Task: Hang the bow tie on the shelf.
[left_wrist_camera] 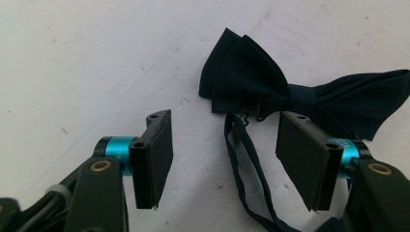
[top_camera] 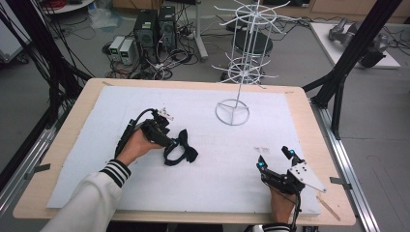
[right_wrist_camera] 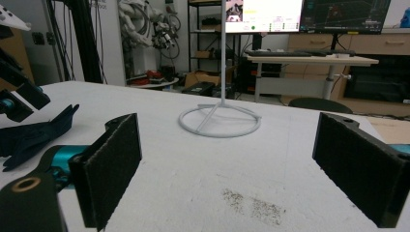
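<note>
A dark navy bow tie (top_camera: 183,147) lies flat on the white sheet (top_camera: 217,186), left of the middle. In the left gripper view the bow tie (left_wrist_camera: 251,82) sits just beyond the pads, and its thin strap (left_wrist_camera: 241,159) runs down between the jaws, touching neither pad. My left gripper (top_camera: 171,142) (left_wrist_camera: 225,121) hovers low over it, open, with a hand in a striped cuff holding it. My right gripper (top_camera: 273,157) (right_wrist_camera: 229,130) rests near the front right of the sheet, open wide with nothing between its pads.
A white wire display rack (top_camera: 240,92) stands on its ring base at the back middle of the sheet, and its base ring (right_wrist_camera: 220,135) lies ahead of the right gripper. A wooden stick (top_camera: 329,207) lies at the table's front right corner. Black frame posts (top_camera: 338,92) flank the table.
</note>
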The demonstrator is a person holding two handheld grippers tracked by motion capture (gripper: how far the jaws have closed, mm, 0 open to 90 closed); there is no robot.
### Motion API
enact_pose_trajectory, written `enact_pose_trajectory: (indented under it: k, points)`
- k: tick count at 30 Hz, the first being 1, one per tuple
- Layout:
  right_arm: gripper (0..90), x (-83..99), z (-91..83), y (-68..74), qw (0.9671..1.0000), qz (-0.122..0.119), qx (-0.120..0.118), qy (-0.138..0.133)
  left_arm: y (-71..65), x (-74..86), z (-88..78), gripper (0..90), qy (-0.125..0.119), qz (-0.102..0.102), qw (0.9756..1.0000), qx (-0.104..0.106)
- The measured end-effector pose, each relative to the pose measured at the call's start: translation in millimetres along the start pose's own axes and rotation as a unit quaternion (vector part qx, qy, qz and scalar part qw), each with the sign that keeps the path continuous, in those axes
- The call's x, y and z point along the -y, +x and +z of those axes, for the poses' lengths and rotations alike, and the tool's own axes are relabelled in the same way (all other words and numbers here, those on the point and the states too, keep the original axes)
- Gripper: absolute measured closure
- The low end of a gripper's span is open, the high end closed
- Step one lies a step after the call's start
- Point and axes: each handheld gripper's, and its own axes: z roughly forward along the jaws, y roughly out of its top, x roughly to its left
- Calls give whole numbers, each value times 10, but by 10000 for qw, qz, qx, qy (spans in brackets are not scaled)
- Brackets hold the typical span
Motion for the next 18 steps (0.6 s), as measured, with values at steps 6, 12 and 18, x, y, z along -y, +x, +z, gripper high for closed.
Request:
enact_pose_trajectory:
  k: [6,12,18]
  points:
    - [93,1,-3,-2,10000,10,-1,0,24,-17,72,433,172,8,9998,45]
    - [93,2,-3,-2,10000,18,-4,-2,43,-15,136,504,287,-37,9995,132]
    - [93,1,-2,-6,10000,7,-1,-17,57,-31,157,581,434,-6,9989,175]
